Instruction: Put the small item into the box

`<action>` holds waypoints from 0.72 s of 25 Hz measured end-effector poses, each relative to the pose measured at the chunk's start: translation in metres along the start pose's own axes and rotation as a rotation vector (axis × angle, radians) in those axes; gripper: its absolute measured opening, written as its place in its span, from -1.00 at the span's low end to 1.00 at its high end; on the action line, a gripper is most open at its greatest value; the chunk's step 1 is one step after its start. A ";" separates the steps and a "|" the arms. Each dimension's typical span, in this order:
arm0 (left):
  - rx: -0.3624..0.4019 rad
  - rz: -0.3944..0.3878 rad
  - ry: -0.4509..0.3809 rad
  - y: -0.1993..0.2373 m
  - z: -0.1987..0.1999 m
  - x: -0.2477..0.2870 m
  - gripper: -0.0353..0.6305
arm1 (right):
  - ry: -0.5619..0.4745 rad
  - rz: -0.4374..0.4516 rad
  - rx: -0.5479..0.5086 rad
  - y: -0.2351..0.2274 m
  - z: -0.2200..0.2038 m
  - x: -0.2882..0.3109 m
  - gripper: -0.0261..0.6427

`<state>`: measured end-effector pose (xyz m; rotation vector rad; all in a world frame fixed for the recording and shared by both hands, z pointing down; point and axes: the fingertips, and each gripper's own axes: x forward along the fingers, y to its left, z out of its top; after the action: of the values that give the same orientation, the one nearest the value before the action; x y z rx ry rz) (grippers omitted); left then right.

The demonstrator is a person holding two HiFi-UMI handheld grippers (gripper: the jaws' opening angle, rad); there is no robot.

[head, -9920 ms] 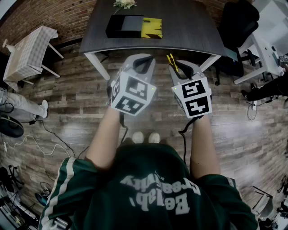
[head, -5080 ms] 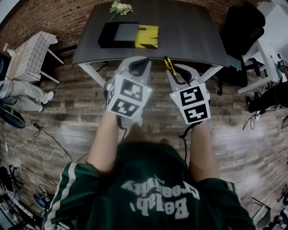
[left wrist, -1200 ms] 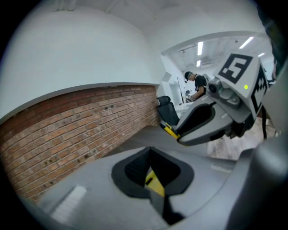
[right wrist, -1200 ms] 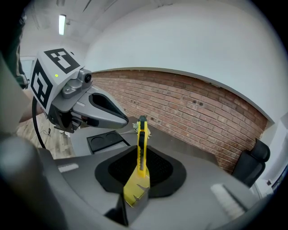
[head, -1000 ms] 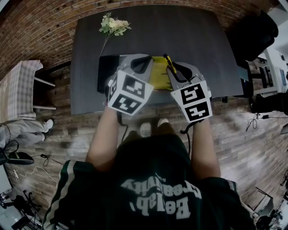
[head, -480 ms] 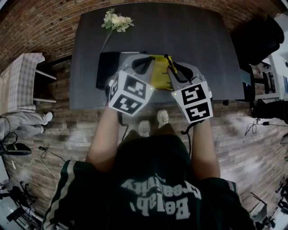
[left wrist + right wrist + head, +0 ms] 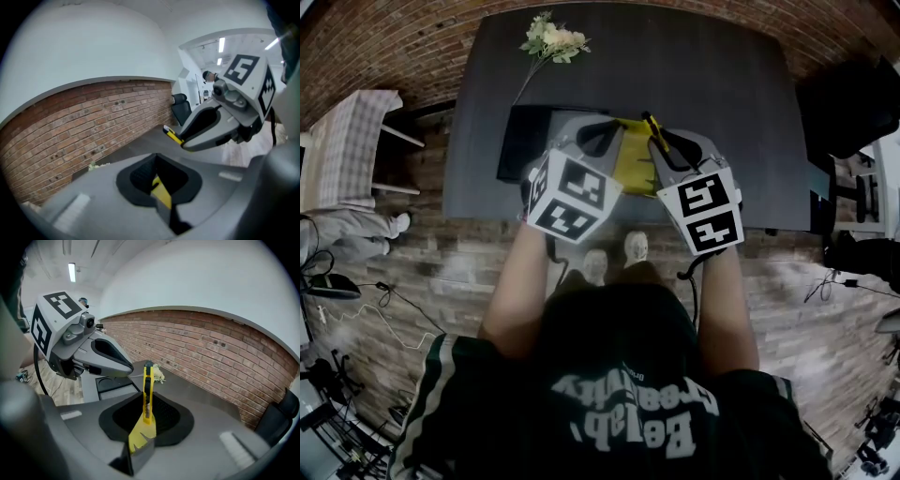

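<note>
— So how far along is this? Head view first.

— Honestly, it's early. A person stands at the dark surface (image 7: 722, 112) with both tools held over its near part. The right tool (image 7: 667, 141) pinches a yellow knife (image 7: 653, 126), and the left tool (image 7: 598, 133) is just beside it. The black box (image 7: 517, 141) lies on the surface beyond the left tool, with a yellow sheet (image 7: 635, 167) next to it and flowers (image 7: 553, 39) at the far end.

— Left gripper view?

— Jaws pressed together, nothing in them as far as I can see. The yellow sliver past them looks like the sheet. The knife pokes out of the right tool opposite.

— And the right gripper view?

— Jaws clamped on the knife, which stands upright between them. The box is off to the left, past the left tool. So the item's in hand and near the box, but not in it yet. What's left is to get over the box, lower and let go.
</note>
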<state>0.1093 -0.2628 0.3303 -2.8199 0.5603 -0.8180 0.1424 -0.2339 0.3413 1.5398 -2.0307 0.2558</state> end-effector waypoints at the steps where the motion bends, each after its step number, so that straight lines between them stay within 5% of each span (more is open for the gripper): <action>1: -0.004 0.004 0.002 0.001 0.000 0.003 -0.89 | 0.002 0.009 -0.002 -0.002 -0.001 0.003 -0.72; 18: -0.077 0.082 0.050 0.018 -0.005 0.041 -0.89 | 0.032 0.145 -0.045 -0.026 -0.017 0.044 -0.72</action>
<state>0.1330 -0.2957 0.3498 -2.8301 0.7254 -0.8712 0.1646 -0.2703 0.3744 1.3556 -2.1113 0.2870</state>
